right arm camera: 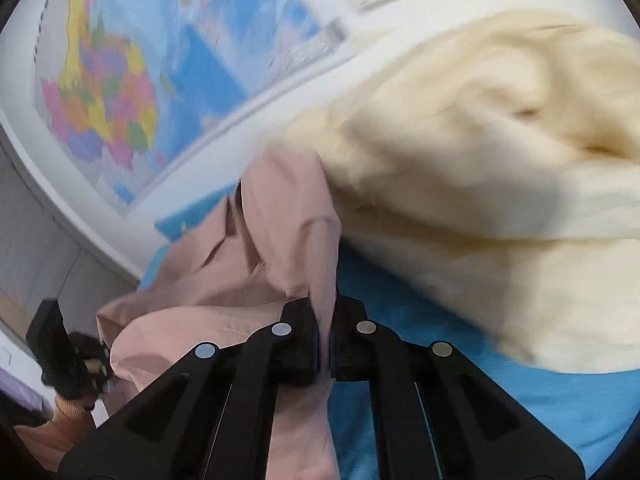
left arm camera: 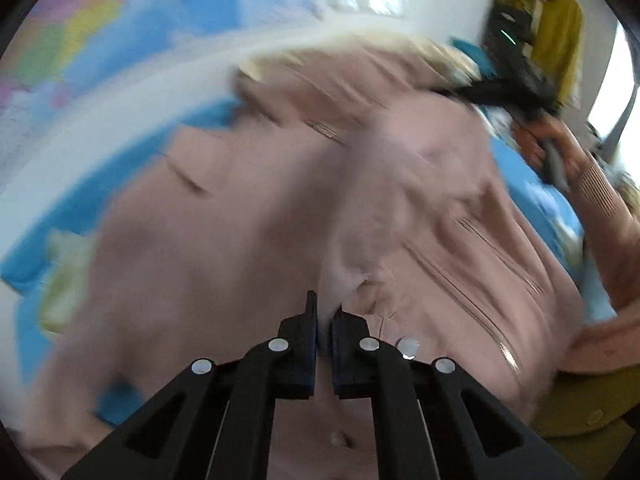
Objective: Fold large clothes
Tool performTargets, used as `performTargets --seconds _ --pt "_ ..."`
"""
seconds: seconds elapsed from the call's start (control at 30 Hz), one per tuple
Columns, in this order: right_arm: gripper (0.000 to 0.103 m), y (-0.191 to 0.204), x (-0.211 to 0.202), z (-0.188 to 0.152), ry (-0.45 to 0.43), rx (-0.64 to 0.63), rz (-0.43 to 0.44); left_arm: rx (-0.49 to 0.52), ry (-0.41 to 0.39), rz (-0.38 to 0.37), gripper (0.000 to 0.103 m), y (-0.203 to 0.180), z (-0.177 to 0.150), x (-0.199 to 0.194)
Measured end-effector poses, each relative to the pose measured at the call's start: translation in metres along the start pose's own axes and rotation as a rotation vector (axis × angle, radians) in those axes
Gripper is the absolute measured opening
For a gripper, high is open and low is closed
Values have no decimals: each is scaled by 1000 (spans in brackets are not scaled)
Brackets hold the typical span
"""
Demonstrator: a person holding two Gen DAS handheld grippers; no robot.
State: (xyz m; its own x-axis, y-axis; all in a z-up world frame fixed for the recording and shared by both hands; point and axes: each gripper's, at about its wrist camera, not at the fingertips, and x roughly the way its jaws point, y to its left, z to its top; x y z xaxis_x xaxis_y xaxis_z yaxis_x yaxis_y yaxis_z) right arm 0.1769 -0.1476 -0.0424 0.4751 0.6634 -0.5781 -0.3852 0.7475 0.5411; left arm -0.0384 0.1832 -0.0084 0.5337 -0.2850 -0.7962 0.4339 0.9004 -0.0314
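Pink shirt (left arm camera: 248,216) lay spread and rumpled over a blue sheet (left arm camera: 36,248), filling most of the left wrist view, with a thick ridge of bunched cloth running up its middle. The left hand-held gripper (left arm camera: 324,316) was clenched on a pinch of that ridge, and the right hand-held gripper (right arm camera: 325,312) was clenched on a narrow hanging fold of the same shirt. A cream garment (right arm camera: 500,184) sat heaped just beside the shirt, seeming to overlap its far edge. Both views were blurred, so how much cloth sat between the pads was hard to judge. The likeliest trouble was a thin pinch sliding out once the fabric came under tension, which would let one side drop and skew the fold. Pulling the two grips unevenly would probably lock the central ridge in as a crease. The cream heap could also get dragged along if the shirt's edge was caught beneath it.
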Motion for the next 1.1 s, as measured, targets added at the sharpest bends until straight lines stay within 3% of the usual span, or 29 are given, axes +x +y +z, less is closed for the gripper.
performTargets --seconds 0.03,0.1,0.13,0.17,0.2,0.23,0.3,0.33,0.4,0.47,0.53,0.57,0.6,0.67,0.77,0.83,0.87,0.9,0.97,1.03,1.1 --pt "3 -8 0 -2 0 29 -4 7 -23 40 16 8 3 -4" --pt "3 -18 10 -7 17 48 -48 20 -44 165 61 27 7 -1" --pt "3 -24 15 -10 26 68 -51 -2 -32 178 71 37 7 2" --pt "4 -31 18 -13 34 86 -55 -32 -11 123 80 47 5 7" --pt "6 -38 21 -16 40 100 -70 -43 1 68 81 54 1 9" --pt "11 -41 23 -18 44 107 -89 -63 18 -5 82 59 -4 13" --pt "26 -45 20 -22 44 125 -133 -94 63 -70 92 63 -13 23" --pt "36 -43 15 -22 31 118 -144 -103 93 -101 92 60 -18 28" --pt "45 -28 -4 -24 -18 49 -178 -98 116 -131 93 49 -23 40" --pt "48 -9 -16 -24 -59 -20 -196 -84 162 -134 91 39 -27 57" --pt "51 14 -25 -25 -85 -121 -195 -62 176 -83 70 32 -27 66" --pt "52 27 -22 -26 -68 -179 -176 -58 168 -74 42 33 -24 67" --pt "52 34 -17 -26 -54 -206 -164 -70 157 -73 22 36 -19 68" --pt "50 48 0 -27 -11 -271 -144 -89 110 -27 13 46 -8 60" --pt "38 57 25 -27 48 -321 -121 -93 -29 88 11 68 18 22" --pt "37 57 34 -29 62 -343 -140 -106 -73 111 10 80 30 5" --pt "37 57 41 -30 82 -370 -151 -109 -69 118 17 86 32 3" --pt "35 55 45 -32 103 -380 -167 -108 -42 138 40 90 34 7" --pt "33 46 57 -39 159 -385 -241 -106 18 202 73 93 30 21" --pt "30 36 62 -41 178 -374 -303 -130 96 197 74 102 24 44" --pt "29 28 60 -42 179 -335 -311 -143 146 225 74 109 16 59"
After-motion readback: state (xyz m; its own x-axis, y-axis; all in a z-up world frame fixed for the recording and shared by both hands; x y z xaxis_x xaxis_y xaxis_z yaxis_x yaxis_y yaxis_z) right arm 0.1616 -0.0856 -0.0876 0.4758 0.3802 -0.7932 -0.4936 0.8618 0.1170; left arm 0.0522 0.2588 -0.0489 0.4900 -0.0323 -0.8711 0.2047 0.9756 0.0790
